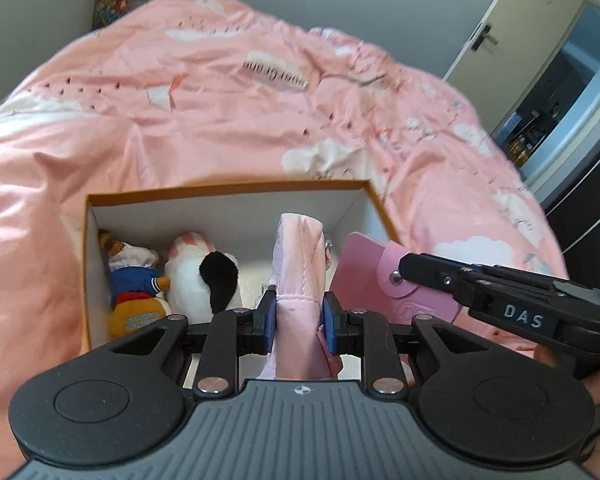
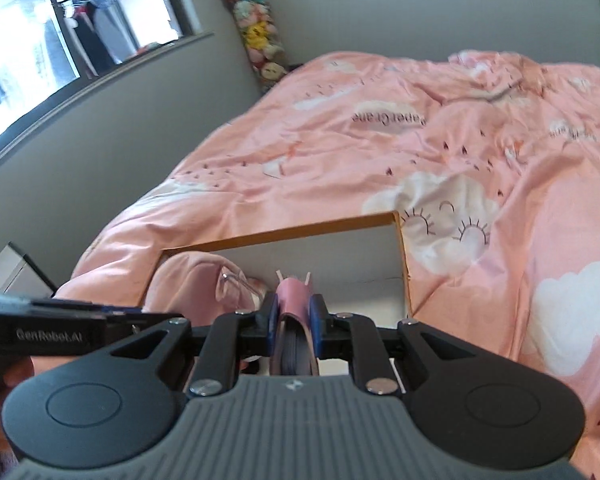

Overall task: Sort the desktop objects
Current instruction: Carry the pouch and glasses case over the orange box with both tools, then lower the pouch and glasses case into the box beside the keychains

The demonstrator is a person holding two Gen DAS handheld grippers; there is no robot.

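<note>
An orange-rimmed cardboard box (image 1: 228, 189) with white inner walls sits on a pink bed. My left gripper (image 1: 299, 320) is shut on a pale pink fabric pouch (image 1: 300, 256), held upright over the box. In the right wrist view my right gripper (image 2: 294, 318) is shut on a darker pink card wallet (image 2: 294, 296), edge-on above the box (image 2: 300, 231). From the left wrist view the wallet (image 1: 364, 268) hangs over the box's right side, pinched by the right gripper's fingers (image 1: 428, 272). The pouch (image 2: 188, 280) appears left of the wallet.
Two plush toys lie in the box's left half: a blue-and-orange duck (image 1: 136, 280) and a white one with a black ear (image 1: 204, 276). The pink cloud-print duvet (image 1: 260, 100) surrounds the box. A toy-filled hanger (image 2: 256, 32) stands in the room corner.
</note>
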